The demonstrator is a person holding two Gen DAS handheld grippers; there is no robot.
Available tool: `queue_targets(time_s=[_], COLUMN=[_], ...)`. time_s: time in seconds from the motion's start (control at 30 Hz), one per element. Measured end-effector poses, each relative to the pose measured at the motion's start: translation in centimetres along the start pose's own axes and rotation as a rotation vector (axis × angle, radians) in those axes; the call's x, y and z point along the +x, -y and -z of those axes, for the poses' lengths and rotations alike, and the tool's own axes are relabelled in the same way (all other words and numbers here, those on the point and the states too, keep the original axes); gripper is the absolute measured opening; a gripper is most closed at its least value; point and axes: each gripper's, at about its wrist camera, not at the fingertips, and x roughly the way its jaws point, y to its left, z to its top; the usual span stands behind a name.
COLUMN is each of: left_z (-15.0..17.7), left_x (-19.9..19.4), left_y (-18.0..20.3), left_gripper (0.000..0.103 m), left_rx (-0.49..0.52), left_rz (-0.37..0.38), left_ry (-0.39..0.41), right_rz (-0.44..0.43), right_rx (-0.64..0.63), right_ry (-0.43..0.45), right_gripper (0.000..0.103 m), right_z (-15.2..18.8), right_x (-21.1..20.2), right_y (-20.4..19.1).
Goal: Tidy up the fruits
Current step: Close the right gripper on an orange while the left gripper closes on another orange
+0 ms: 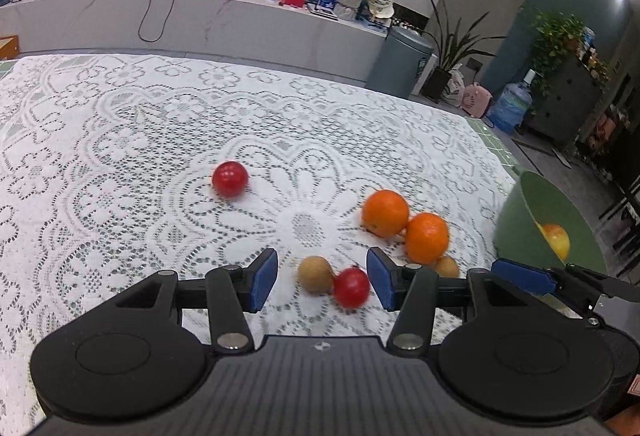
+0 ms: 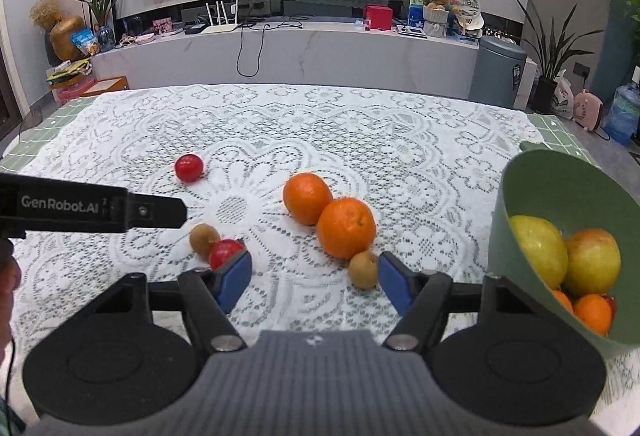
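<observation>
Currently both grippers hover over the lace tablecloth (image 2: 320,124) with jaws apart, gripping nothing. Left gripper (image 1: 322,278): a kiwi (image 1: 315,273) touching a red tomato (image 1: 351,287) lies in line with its gap. Right gripper (image 2: 314,278): second kiwi (image 2: 363,269) beside its right finger, below two touching oranges (image 2: 346,227). Another tomato (image 2: 189,167) sits apart. Green bowl (image 2: 532,180), right edge, holds several fruits.
</observation>
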Motion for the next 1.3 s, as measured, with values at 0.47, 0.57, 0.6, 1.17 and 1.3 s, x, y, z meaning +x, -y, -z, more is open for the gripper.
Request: queue_targets(time_s=[0.47,0.57,0.6,1.17,1.3], left_z=[-2.1,-2.5,-2.6,-3.2,-3.2], left_x=[3.6,4.8,5.2,9.5,9.7], left_y=[2.1,2.6,2.7,3.8,3.9], left_gripper=[0.061,0.061,0.061,0.054,0.054], left_rx=[0.026,0.012,0.007,0.007,0.008], left_rz=[0.089,0.12,0.13,0.152,0.155], left_ry=[-0.031,-0.047,-0.053,-0.11,-0.1], right_rz=[0.006,-0.006,-0.013,-0.045,-0.044], right_rx=[-0.018,-0.025,-0.024,-0.028,-0.019], right_ry=[-0.014,-0.015,-0.013,-0.019,-0.022], right_gripper=[0.054,0.054,0.054,0.043,0.043], right_z=[-1.6,-1.5,-1.4,-1.1,-1.2], right_x=[4.3,4.8,4.9,6.6,6.8], right_y=[1.6,1.8,1.9,2.6,2.8])
